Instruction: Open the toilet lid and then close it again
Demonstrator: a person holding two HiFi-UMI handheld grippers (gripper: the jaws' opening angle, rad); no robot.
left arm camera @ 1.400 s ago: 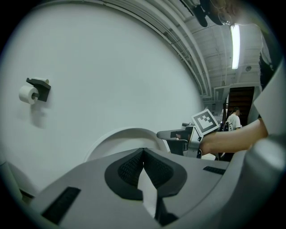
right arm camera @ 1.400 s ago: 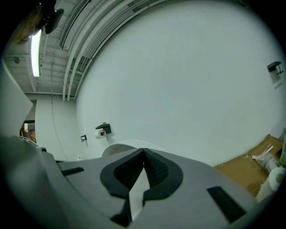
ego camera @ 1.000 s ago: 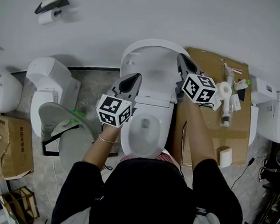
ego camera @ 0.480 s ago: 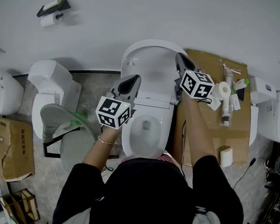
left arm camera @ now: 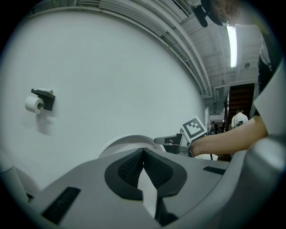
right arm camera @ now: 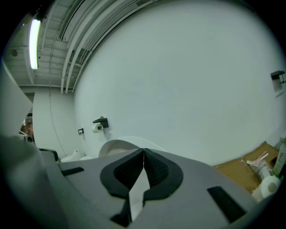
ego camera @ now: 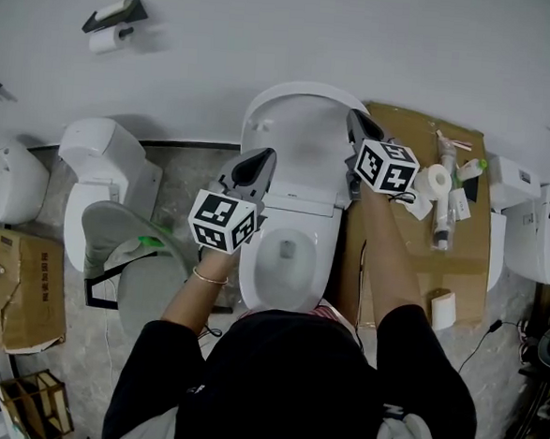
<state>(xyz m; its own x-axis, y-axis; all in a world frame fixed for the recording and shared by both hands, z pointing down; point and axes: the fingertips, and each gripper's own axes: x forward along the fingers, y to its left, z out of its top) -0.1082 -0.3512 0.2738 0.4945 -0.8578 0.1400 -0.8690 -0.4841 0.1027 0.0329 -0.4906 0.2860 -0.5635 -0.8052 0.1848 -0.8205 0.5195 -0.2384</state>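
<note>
Now: toilet lid [ego camera: 295, 136] up, both hand-held grippers closed on nothing

In the head view we record the toilet lid standing raised, its back against the white wall [ego camera: 316, 29]. The bowl [ego camera: 286, 257] below it is uncovered.

Left hand-held gripper [ego camera: 260, 158]: held over the left side of the toilet, in front of the lid's lower left part. Its marker cube [ego camera: 221, 220] sits nearer the person. In its own view the left hand-held gripper [left arm camera: 143, 152] has both jaws pressed together at the tips with nothing between them. Beyond the jaws we see the curved top of the lid [left arm camera: 127, 142] and, to the right, the other gripper [left arm camera: 172, 142] with its cube.

Right hand-held gripper [ego camera: 359, 122]: at the lid's right edge, with its cube [ego camera: 387, 165] just below. From the head view we cannot tell whether it touches the lid. In its own view the right hand-held gripper [right arm camera: 144, 151] is likewise fully closed and empty, with the rim of the lid [right arm camera: 118, 145] behind it.

Surroundings: a cardboard sheet [ego camera: 460, 264] lies on the floor right of the toilet and carries a paper roll [ego camera: 439, 178] and some small items. A paper holder [ego camera: 111, 17] hangs on the wall at upper left. A second toilet [ego camera: 96, 154] stands to the left.
</note>
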